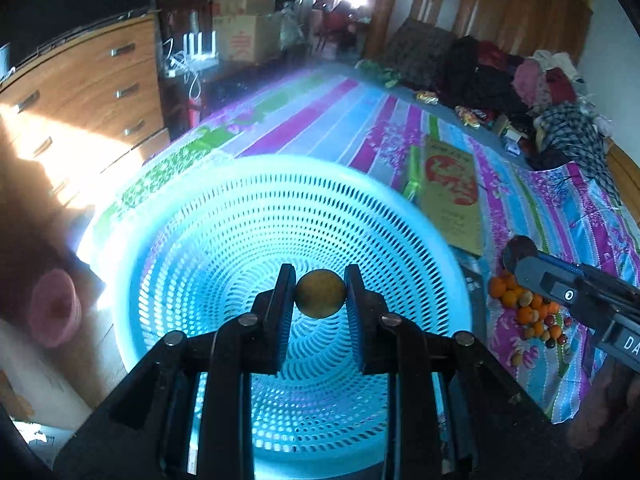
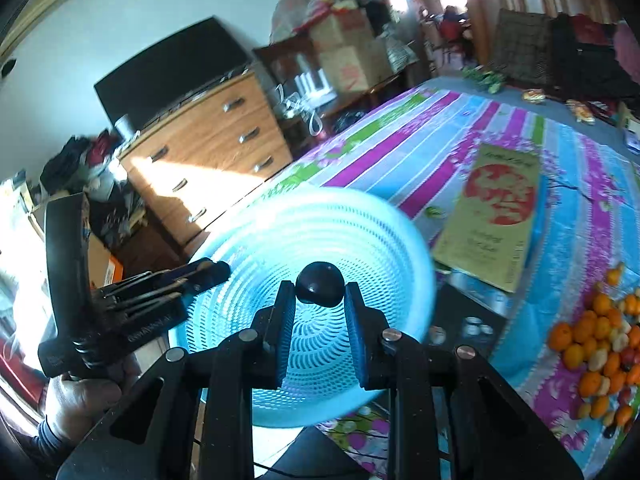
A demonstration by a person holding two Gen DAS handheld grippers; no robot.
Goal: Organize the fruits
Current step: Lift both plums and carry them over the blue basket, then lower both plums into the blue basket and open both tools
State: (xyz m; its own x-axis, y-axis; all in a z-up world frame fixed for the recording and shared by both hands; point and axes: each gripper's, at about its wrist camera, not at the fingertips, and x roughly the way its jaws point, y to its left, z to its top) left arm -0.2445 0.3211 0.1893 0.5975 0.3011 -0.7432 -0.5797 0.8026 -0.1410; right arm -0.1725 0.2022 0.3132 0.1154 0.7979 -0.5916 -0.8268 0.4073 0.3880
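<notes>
Across the striped bedspread, a blue perforated basket sits at the near left edge, seemingly empty; a fruit pile lies well apart at right. Left gripper is clamped on a yellow-green fruit, right gripper on a dark fruit, both above the basket. Judged step: delivery; next, lower and release. Only the right view shows the holding hand.

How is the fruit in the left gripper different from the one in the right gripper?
The yellowish-brown fruit in the left gripper is pale and dull; the dark fruit in the right gripper is nearly black and shiny. Both are small, round, pinched at the fingertips over the blue basket.
</notes>
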